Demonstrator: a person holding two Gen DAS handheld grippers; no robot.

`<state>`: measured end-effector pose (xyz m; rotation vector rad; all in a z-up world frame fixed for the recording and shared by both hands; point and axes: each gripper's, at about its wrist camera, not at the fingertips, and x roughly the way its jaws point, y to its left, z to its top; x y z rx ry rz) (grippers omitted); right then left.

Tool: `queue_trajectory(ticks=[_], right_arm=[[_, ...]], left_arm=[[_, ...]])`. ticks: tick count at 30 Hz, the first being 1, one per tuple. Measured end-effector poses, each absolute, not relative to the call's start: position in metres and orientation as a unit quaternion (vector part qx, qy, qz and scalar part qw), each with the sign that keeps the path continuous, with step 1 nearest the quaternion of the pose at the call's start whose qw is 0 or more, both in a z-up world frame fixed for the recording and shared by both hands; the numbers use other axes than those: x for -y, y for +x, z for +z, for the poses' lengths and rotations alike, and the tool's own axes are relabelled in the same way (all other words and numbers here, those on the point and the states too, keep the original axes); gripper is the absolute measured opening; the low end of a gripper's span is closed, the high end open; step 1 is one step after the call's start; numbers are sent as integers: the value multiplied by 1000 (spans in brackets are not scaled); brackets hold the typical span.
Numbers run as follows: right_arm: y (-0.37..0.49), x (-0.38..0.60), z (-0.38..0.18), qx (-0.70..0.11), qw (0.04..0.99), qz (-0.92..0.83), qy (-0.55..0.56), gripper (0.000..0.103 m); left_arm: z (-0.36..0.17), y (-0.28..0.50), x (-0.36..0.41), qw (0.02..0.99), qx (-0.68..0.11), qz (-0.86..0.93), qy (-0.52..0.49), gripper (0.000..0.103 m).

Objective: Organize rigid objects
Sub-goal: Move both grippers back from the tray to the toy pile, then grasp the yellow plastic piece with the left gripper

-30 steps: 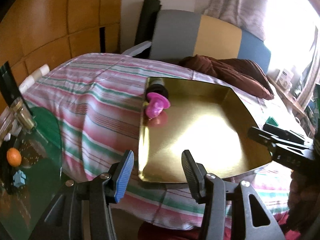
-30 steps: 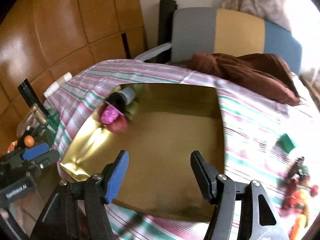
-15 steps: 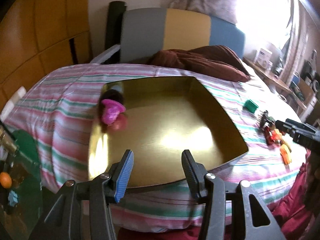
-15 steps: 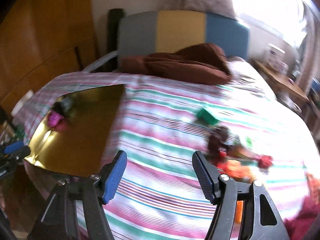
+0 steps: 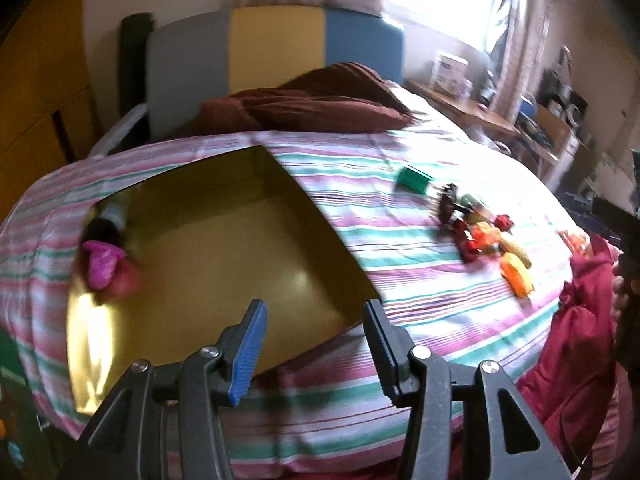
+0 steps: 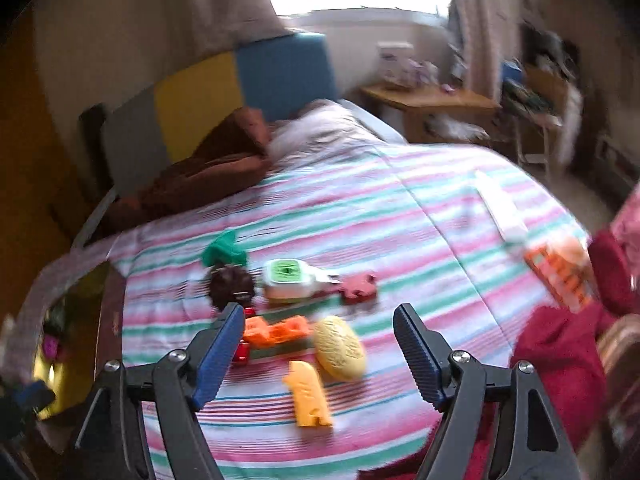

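Note:
A shallow gold box (image 5: 224,264) lies on the striped bed, with a pink toy (image 5: 102,264) at its left wall. My left gripper (image 5: 312,344) hangs open over the box's near corner, empty. A heap of small toys (image 5: 480,240) lies to its right. In the right wrist view that heap is close: a yellow oval (image 6: 340,348), an orange-yellow piece (image 6: 308,394), an orange block (image 6: 276,330), a green-and-white box (image 6: 288,280), a dark spiky toy (image 6: 232,286), a green block (image 6: 224,252). My right gripper (image 6: 320,354) is above them, its jaws opening, nothing between them.
A brown pillow (image 5: 312,104) lies by the grey, yellow and blue headboard (image 5: 276,48). Red cloth (image 6: 560,352) is bunched at the bed's near right edge, beside an orange packet (image 6: 564,276). A wooden side table (image 6: 432,100) stands past the bed under the window.
Both views have swung to the right, from the gold box towards the toy heap. The right gripper's jaws stand wider than before. The left gripper's gap is unchanged.

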<state>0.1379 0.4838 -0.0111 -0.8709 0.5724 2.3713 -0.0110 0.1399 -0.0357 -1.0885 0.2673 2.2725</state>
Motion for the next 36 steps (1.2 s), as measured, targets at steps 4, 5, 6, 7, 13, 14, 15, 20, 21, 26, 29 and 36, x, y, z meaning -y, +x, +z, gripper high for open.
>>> queue_trajectory(ticks=[4, 5, 6, 7, 13, 14, 15, 20, 21, 26, 29, 36], right_arm=[[158, -510, -25, -303, 275, 862, -300, 77], [163, -518, -31, -332, 270, 855, -293, 77], [167, -522, -36, -351, 270, 849, -290, 77], [172, -526, -39, -368, 271, 843, -285, 77], [175, -528, -42, -391, 262, 841, -266, 77], [175, -528, -43, -393, 261, 841, -266, 77], [175, -528, -43, -394, 259, 841, -265, 77], [180, -533, -46, -409, 256, 839, -250, 77], [182, -533, -46, -412, 256, 839, -247, 77], [183, -535, -47, -419, 249, 839, -241, 77], [184, -536, -47, -421, 247, 839, -240, 77], [187, -537, -47, -428, 239, 839, -234, 78]], left_arm=[[-38, -4, -173, 329, -123, 841, -411, 50], [-38, -2, -180, 337, -128, 838, -410, 50], [-39, 1, -189, 346, -133, 834, -408, 50], [-40, 2, -196, 354, -139, 831, -407, 50], [-58, 5, -246, 406, -139, 783, -450, 50], [-62, 6, -257, 419, -136, 769, -462, 50], [-64, 8, -266, 429, -133, 760, -469, 50], [-76, 20, -316, 479, -124, 711, -499, 49], [-78, 22, -324, 486, -124, 703, -504, 49], [-93, 32, -370, 492, -118, 675, -537, 49], [-99, 34, -391, 483, -106, 678, -544, 49], [-122, 37, -428, 459, -133, 688, -547, 50]])
